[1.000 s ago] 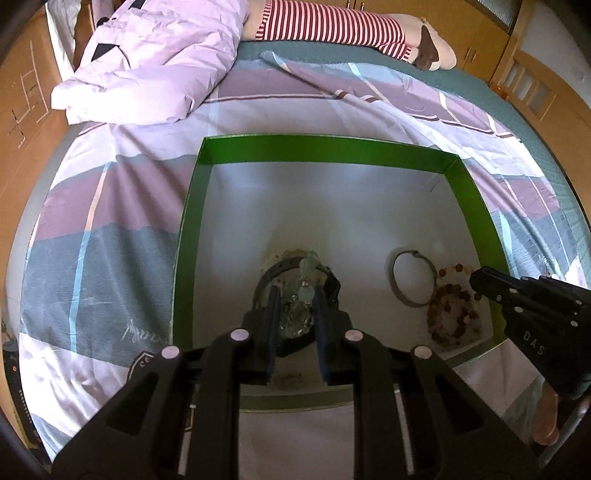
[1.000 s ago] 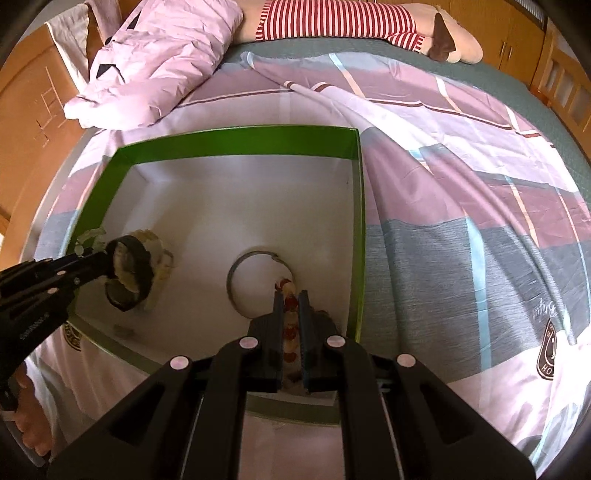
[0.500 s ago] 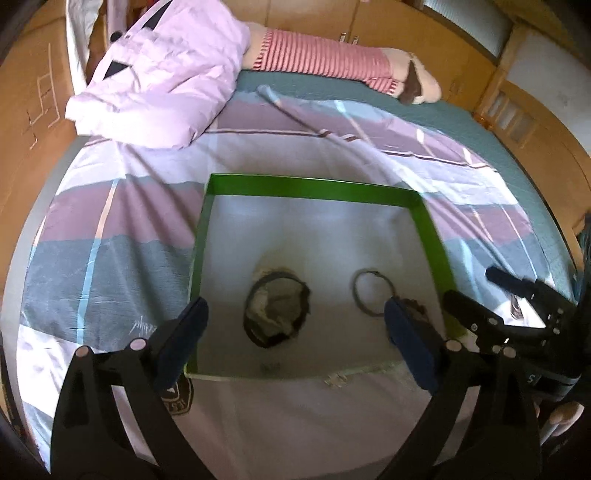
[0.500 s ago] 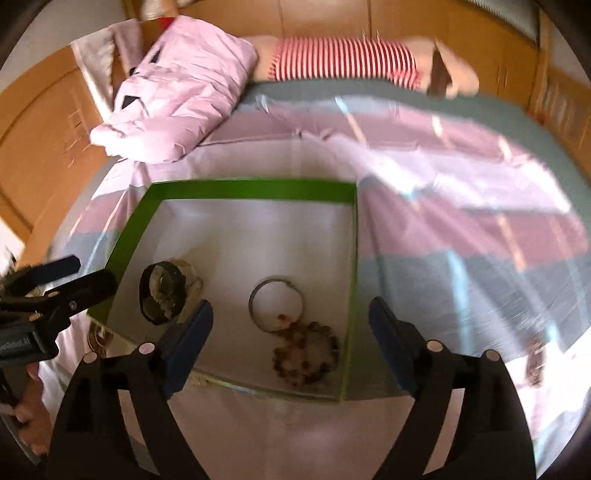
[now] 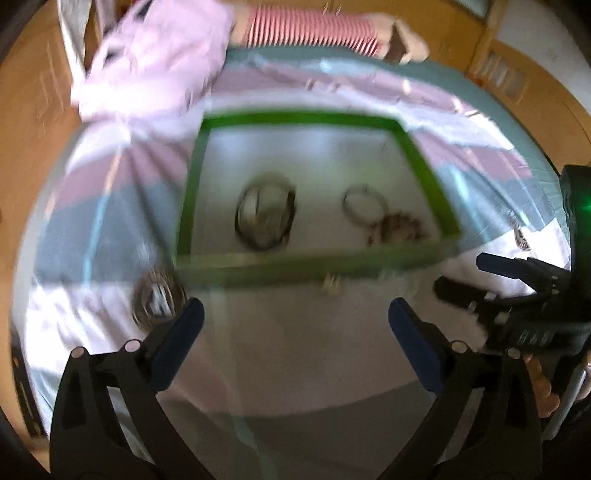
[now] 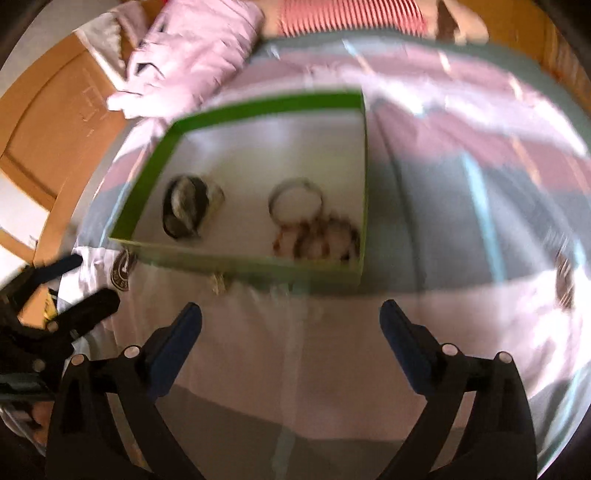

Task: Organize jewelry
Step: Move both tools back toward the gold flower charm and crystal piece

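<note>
Green-rimmed tray (image 5: 190, 201), frame centre, on striped bedspread (image 5: 92, 221): dark bracelet cluster (image 5: 265, 218) centre-left, metal ring (image 5: 364, 205) right, touching beaded bracelet (image 5: 400, 229). Left gripper (image 5: 295, 321), lower frame: jaws opening, empty.

a home bedroom. a bed with a striped bedspread (image 5: 110, 206) in pink, grey and white fills the view; a lilac quilt (image 6: 192, 48) lies bunched at its head, and wooden cabinetry (image 5: 458, 33) stands behind.

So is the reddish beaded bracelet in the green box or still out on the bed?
In. The beaded bracelet lies on the white floor of the green box, in its near right corner beside the metal bangle. No gripper touches it.
</note>
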`<state>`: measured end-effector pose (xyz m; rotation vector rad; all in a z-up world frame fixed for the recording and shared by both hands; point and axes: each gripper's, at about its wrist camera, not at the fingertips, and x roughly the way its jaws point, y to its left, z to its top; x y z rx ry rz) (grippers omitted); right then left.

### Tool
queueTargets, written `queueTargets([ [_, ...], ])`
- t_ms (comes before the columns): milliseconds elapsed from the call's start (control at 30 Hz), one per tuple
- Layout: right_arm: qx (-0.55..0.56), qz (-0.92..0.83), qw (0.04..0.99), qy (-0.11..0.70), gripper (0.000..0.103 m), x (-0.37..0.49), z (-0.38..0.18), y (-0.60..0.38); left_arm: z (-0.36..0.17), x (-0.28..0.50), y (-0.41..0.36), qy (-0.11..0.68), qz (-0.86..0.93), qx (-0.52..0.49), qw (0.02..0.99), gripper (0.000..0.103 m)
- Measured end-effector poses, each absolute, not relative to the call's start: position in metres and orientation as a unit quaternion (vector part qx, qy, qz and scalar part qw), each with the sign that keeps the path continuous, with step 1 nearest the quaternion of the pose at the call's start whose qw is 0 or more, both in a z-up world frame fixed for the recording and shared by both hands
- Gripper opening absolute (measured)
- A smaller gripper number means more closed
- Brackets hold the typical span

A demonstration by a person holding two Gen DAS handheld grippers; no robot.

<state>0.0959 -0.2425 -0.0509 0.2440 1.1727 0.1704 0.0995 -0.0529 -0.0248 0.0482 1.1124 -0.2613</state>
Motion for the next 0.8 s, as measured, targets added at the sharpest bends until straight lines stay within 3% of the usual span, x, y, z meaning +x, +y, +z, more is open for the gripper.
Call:
queueTargets([
  [167,0.184,0.083,0.790,0.579,0.092,0.103,-0.077,-0.250,-0.057,0.115,-0.051,0.572,-0.155,-0.025,0.805,0.099],
  [233,0.164,0.081,0.793,0.582,0.083,0.105,-0.079,-0.245,-0.062,0.119,-0.057,0.576,-0.162,-0.020,0.801,0.086],
  [400,0.141,0.079,0.786,0.597,0.065,0.115,-0.093,-0.240,-0.077,0.126,-0.078,0.579,-0.164,0.023,0.799,0.073],
  [467,0.143,0.077,0.781,0.603,0.058,0.121,-0.101,-0.238,-0.085,0.134,-0.081,0.585,-0.168,0.015,0.794,0.062],
  [500,0.137,0.072,0.781,0.606,0.056,0.124,-0.105,-0.237,-0.090,0.138,-0.082,0.589,-0.176,0.004,0.789,0.054],
  [533,0.132,0.069,0.782,0.605,0.055,0.126,-0.107,-0.236,-0.092,0.141,-0.082,0.590,-0.179,0.001,0.787,0.053],
  [800,0.122,0.063,0.791,0.596,0.054,0.129,-0.110,-0.236,-0.113,0.151,-0.093,0.587,-0.149,0.021,0.795,0.049],
])
